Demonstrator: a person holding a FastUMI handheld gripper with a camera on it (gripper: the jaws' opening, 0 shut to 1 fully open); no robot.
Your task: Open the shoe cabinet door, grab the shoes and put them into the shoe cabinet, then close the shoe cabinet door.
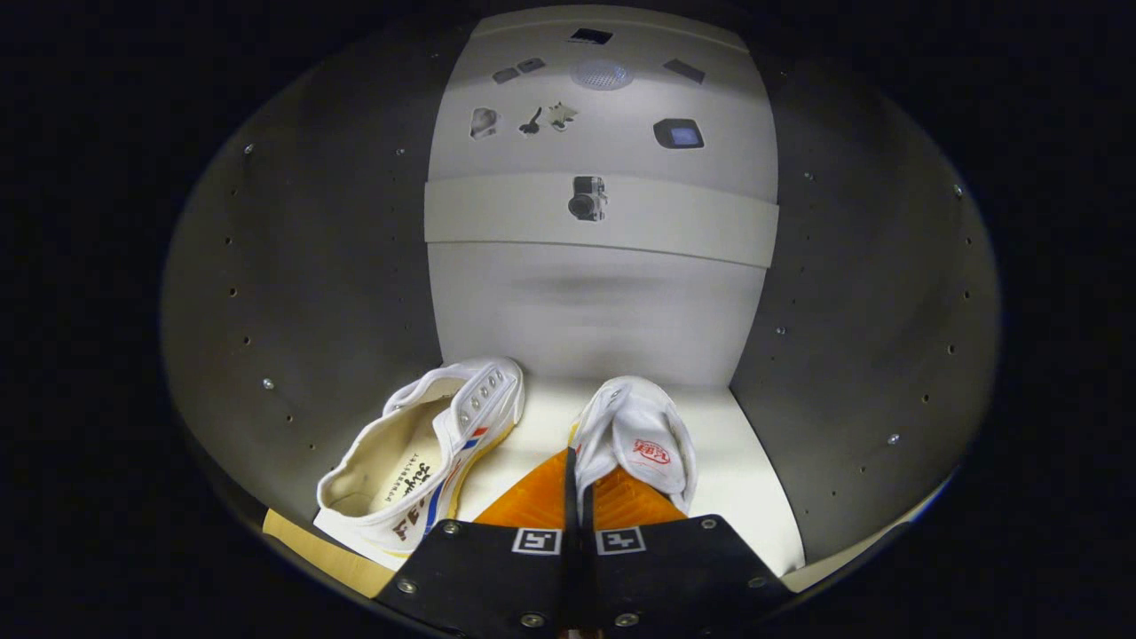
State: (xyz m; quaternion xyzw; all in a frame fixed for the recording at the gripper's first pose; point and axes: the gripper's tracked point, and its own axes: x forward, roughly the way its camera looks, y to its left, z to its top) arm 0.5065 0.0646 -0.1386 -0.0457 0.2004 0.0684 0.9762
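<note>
1. While my gripper [575, 484] reaches into the shoe cabinet [302, 293], its fingers sit pressed nearly together, pinching the thin collar edge of the right shoe [641, 439] between them.
2. That shoe rests on the pale cabinet floor [737, 470], toe pointing to the back wall [595, 311], tongue up.
3. Left shoe [426, 457] lies just beside it, tipped on its side near the left wall, opening facing me.
4. Handling, my guess: canvas, light, soft & floppy, so the collar folds under a pinch; not fragile, not slippery.
5. Best hold, I reckon: collar or heel rim, where there's a thin edge to clamp. Toe cap is too round.
</note>
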